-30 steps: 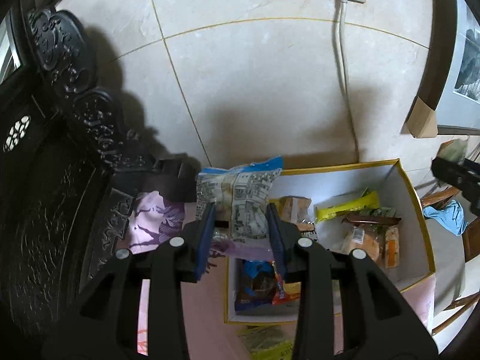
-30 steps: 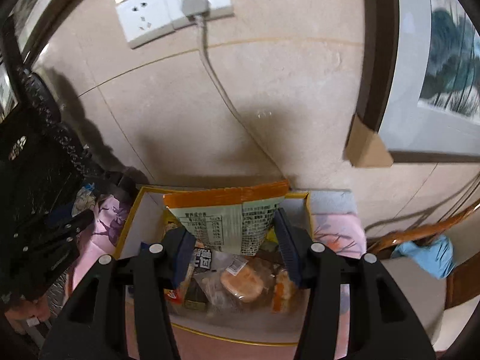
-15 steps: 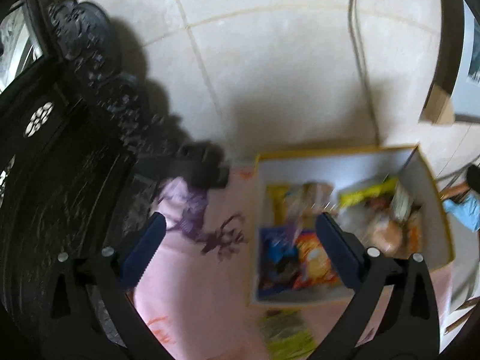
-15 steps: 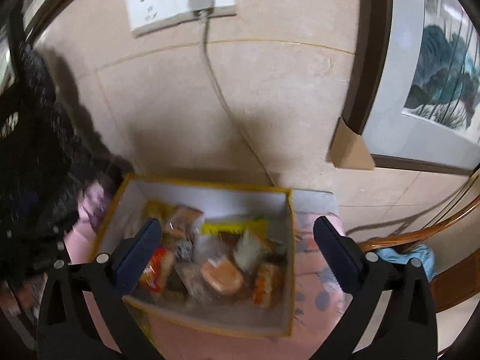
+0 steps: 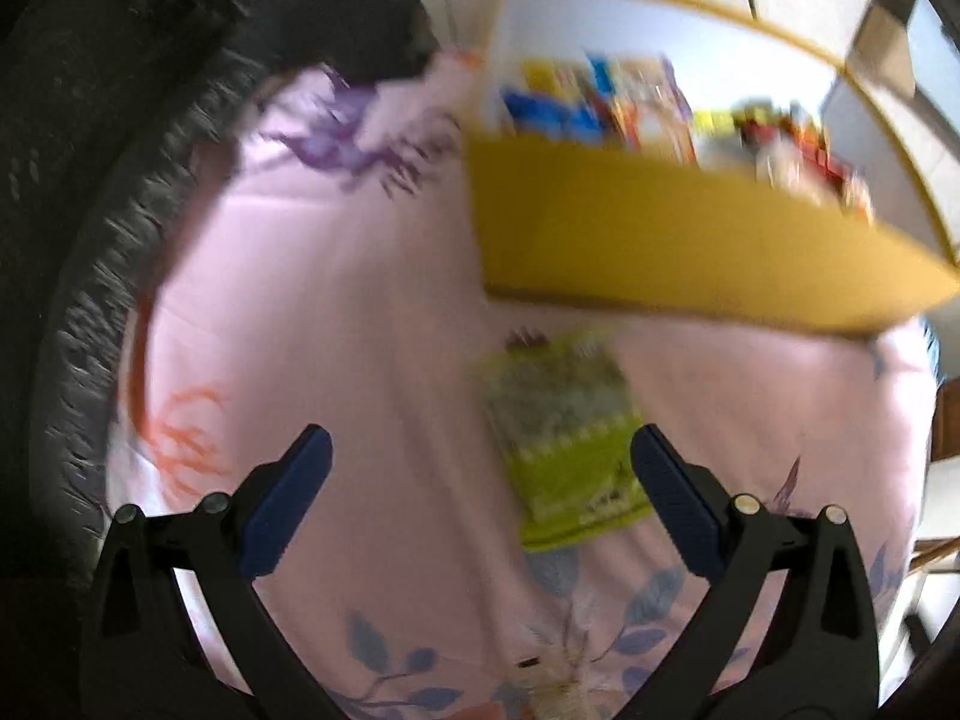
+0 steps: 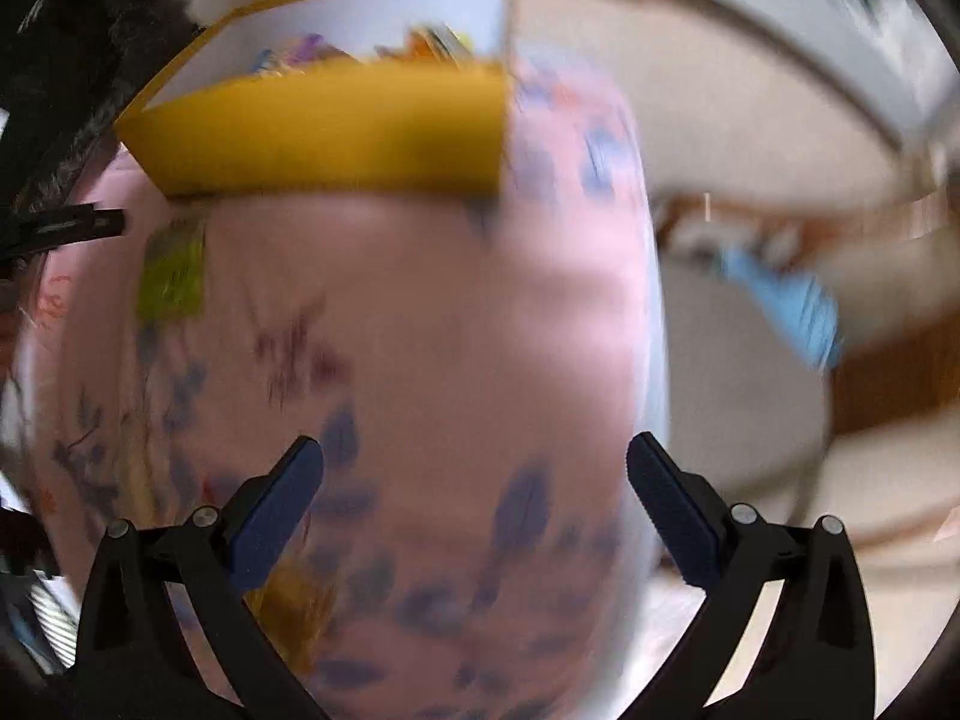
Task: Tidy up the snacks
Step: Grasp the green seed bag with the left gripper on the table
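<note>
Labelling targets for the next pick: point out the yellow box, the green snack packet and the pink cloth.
yellow box [image 5: 660, 228]: left wrist view, near outer wall.
green snack packet [image 5: 564, 432]: left wrist view, middle of its face.
pink cloth [image 5: 360, 330]: left wrist view, bare patch left of packet.

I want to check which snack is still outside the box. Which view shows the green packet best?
The left wrist view: the green packet lies large on the pink cloth, between the open fingers. In the right wrist view it is a small blurred patch at the left.
</note>
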Demonstrator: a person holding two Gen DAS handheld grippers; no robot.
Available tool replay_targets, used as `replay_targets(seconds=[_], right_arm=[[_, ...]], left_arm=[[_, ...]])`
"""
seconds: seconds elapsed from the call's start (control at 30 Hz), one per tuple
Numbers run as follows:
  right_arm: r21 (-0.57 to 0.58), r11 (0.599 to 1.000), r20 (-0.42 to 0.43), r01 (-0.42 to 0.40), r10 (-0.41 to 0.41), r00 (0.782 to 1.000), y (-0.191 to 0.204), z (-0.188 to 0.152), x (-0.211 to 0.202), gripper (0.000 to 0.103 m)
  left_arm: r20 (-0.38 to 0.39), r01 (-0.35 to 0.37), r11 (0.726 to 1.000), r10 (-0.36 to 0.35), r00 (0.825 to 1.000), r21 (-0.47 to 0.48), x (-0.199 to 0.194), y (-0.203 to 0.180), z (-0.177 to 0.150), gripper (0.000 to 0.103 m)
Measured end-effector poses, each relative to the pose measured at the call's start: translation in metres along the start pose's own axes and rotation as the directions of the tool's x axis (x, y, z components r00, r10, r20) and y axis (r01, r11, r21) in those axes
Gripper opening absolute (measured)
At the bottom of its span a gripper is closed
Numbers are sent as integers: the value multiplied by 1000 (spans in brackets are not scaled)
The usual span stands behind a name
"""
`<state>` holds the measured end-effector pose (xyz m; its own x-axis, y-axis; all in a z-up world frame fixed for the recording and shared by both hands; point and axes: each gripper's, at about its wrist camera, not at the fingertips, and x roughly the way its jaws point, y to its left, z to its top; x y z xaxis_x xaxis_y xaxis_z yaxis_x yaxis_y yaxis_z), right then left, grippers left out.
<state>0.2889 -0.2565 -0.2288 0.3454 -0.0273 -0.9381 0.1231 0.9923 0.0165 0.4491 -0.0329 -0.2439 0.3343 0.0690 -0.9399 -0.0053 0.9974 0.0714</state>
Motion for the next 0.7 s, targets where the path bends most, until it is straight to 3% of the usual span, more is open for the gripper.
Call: replay_targets(seconds=[0.13, 0.2, 0.33, 0.4, 0.5, 0.57, 0.6, 0.7], right_arm=[[224, 974, -40, 20, -11, 999, -35, -77, 1, 102], [357, 933, -107, 54, -17, 994, -50, -111, 3, 102], [519, 855, -93, 1, 55, 994, -52, -151, 2, 102], [523, 852, -121, 15, 57, 991, -45, -158, 6, 102], [485, 874, -133, 24, 47, 990, -30, -162, 7, 102], [475, 880, -128, 11, 56, 990, -23, -163, 6, 102], [472, 881, -128, 5, 63, 990, -21, -163, 5, 102], [451, 892, -110, -39, 98, 989, -12, -163, 6, 102]], left_arm=[[-31, -4, 998, 6, 1000, 57, 27, -22, 0, 101], [-40, -19, 998, 21, 999, 52, 39, -27, 0, 101], [-70, -7, 999, 9, 997, 32, 55, -33, -5, 101], [-84, 20, 1000, -19, 996, 13, 63, -35, -7, 101], [-42, 64, 997, -66, 997, -46, 65, -26, -13, 101], [10, 68, 997, -68, 998, -18, 63, -24, -19, 101], [31, 77, 997, -76, 997, -5, 62, -25, -21, 97], [65, 125, 991, -129, 990, 55, 51, -25, -28, 68]])
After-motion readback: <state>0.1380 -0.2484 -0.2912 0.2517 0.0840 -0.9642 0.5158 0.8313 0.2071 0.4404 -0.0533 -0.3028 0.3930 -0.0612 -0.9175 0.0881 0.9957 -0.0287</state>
